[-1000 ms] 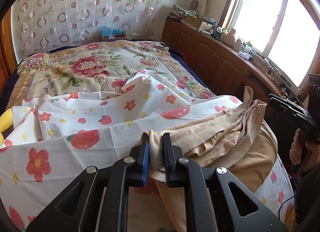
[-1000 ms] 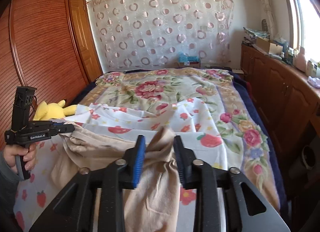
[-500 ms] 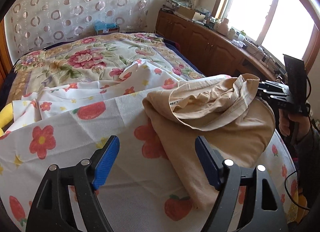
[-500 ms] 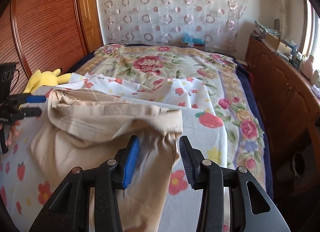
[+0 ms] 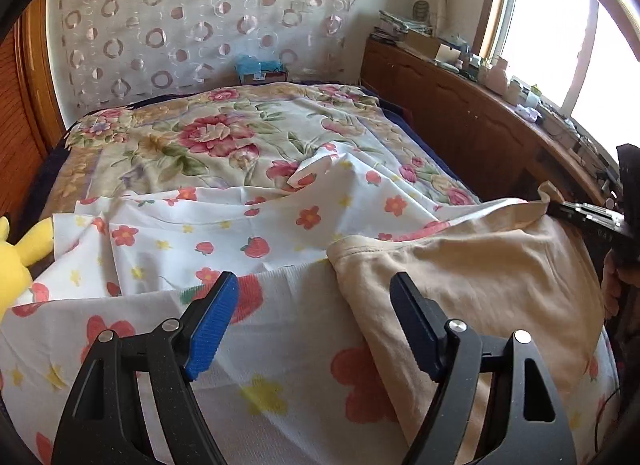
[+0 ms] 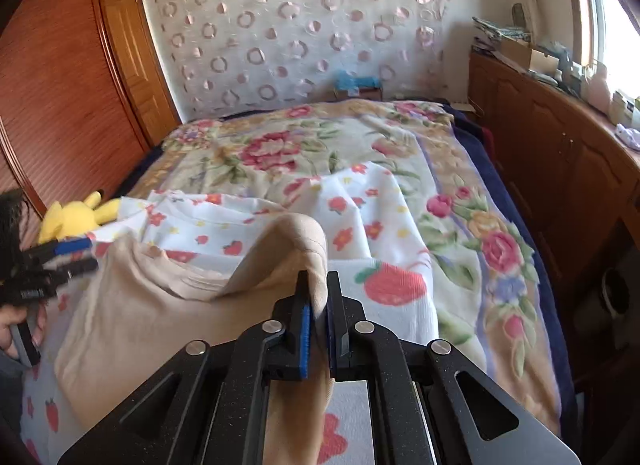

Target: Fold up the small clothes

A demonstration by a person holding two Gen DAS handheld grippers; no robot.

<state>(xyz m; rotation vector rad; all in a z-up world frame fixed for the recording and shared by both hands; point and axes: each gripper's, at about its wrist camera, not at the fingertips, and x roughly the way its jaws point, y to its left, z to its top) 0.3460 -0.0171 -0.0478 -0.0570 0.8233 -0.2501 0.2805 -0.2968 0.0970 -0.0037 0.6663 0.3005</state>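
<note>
A beige, soft knit garment (image 5: 480, 277) lies on a white sheet printed with red flowers and strawberries (image 5: 200, 241), which is spread over the near end of a floral-quilted bed (image 5: 224, 137). The right gripper (image 6: 316, 317) is clenched on a raised corner of the garment at its right edge, the cloth pinched between the blue pads and arching up in a loose hump just beyond them. The left gripper (image 5: 316, 325) stands released, jaws wide, hovering over the garment's near left edge with nothing pinched; one finger (image 5: 416, 329) sits above the cloth, the other above the printed sheet. A yellow plush toy (image 6: 76, 215) rests at the far left side of the bed, well apart from the work. The likely trouble: with only one corner held, carrying it across could drag the whole garment instead of folding it, bunching the loose layers. The thin sheet beneath could also be caught when the left jaws close, since the garment's edge lies directly on it. A shallow pinch on the right corner might slip under tension.
</note>
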